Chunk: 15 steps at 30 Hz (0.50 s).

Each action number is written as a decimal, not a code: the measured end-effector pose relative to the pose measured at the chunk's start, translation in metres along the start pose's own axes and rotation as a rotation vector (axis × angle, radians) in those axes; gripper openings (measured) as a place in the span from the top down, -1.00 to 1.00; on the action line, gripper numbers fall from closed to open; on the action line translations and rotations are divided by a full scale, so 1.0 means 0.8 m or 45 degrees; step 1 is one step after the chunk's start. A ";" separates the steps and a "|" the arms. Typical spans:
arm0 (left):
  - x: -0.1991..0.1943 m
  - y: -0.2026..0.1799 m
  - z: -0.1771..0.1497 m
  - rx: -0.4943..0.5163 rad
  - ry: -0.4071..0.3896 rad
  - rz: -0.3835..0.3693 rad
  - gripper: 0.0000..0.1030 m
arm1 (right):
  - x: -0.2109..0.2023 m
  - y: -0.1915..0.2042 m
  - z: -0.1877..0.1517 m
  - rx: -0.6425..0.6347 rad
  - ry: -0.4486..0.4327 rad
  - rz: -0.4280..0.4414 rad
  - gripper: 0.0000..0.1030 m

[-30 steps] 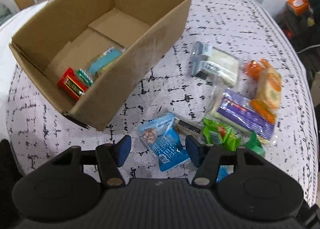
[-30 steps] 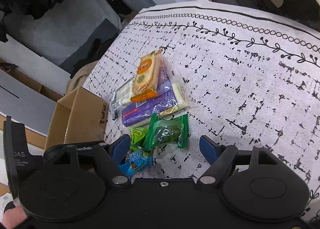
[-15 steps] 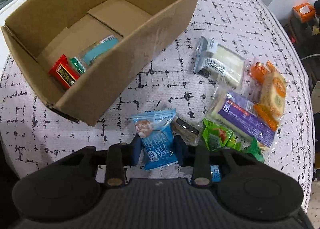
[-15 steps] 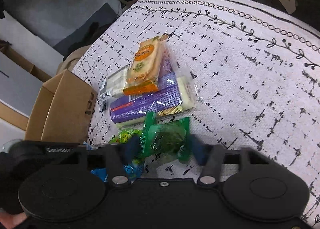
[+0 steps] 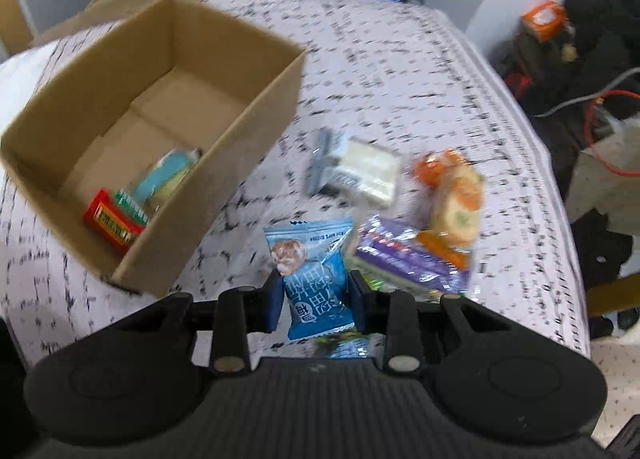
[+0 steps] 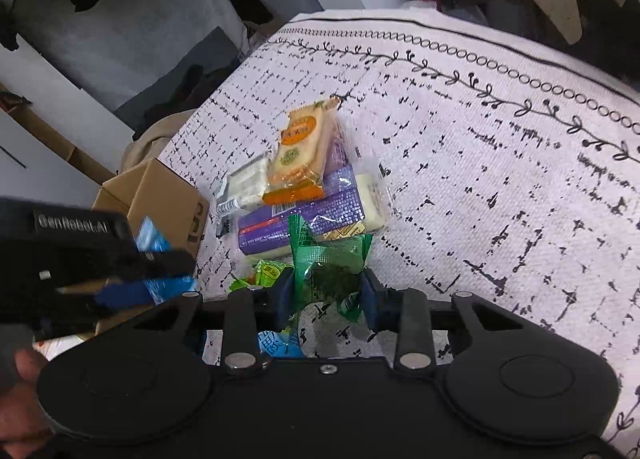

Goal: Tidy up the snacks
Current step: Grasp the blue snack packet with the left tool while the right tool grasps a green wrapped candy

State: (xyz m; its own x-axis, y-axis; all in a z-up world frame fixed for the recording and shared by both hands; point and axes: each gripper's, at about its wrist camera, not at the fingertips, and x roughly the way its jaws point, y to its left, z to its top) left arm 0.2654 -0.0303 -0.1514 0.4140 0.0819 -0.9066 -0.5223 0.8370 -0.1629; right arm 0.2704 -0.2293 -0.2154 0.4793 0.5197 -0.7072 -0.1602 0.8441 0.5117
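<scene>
My left gripper (image 5: pixel 315 299) is shut on a blue snack packet (image 5: pixel 312 271) and holds it above the table, just right of the open cardboard box (image 5: pixel 224 179). A red packet (image 5: pixel 112 221) and a pale blue packet (image 5: pixel 164 175) lie in the box. In the right wrist view my right gripper (image 6: pixel 326 291) has its jaws closing, and the pads press both sides of a green packet (image 6: pixel 328 259). The left gripper (image 6: pixel 120 279) with its blue packet (image 6: pixel 152 239) shows at the left there.
On the patterned tablecloth (image 6: pixel 480 179) lie a purple packet (image 6: pixel 304 215), an orange packet (image 6: pixel 300 151), a white packet (image 6: pixel 246 183) and a small light green packet (image 6: pixel 268 273). Another blue packet (image 6: pixel 276 343) lies under my right gripper. Dark clutter (image 5: pixel 580 59) sits beyond the table's right edge.
Both grippers have closed from wide open: the left onto the blue packet, which it has lifted off the cloth, and the right onto the green packet.
</scene>
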 end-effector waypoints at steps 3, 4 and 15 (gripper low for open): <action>-0.011 -0.002 0.009 0.044 -0.032 -0.040 0.36 | -0.011 0.006 0.000 -0.008 -0.024 0.012 0.34; -0.013 0.000 0.012 0.046 -0.037 -0.054 0.36 | -0.016 0.008 -0.001 -0.014 -0.032 0.016 0.34; -0.042 0.038 0.036 -0.024 -0.152 -0.180 0.36 | -0.044 0.068 0.012 -0.087 -0.100 0.052 0.34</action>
State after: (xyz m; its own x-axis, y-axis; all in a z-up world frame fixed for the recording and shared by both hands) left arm 0.2572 0.0083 -0.1145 0.5694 0.0286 -0.8216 -0.4659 0.8346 -0.2939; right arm 0.2532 -0.2030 -0.1586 0.5368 0.5444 -0.6446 -0.2385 0.8308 0.5030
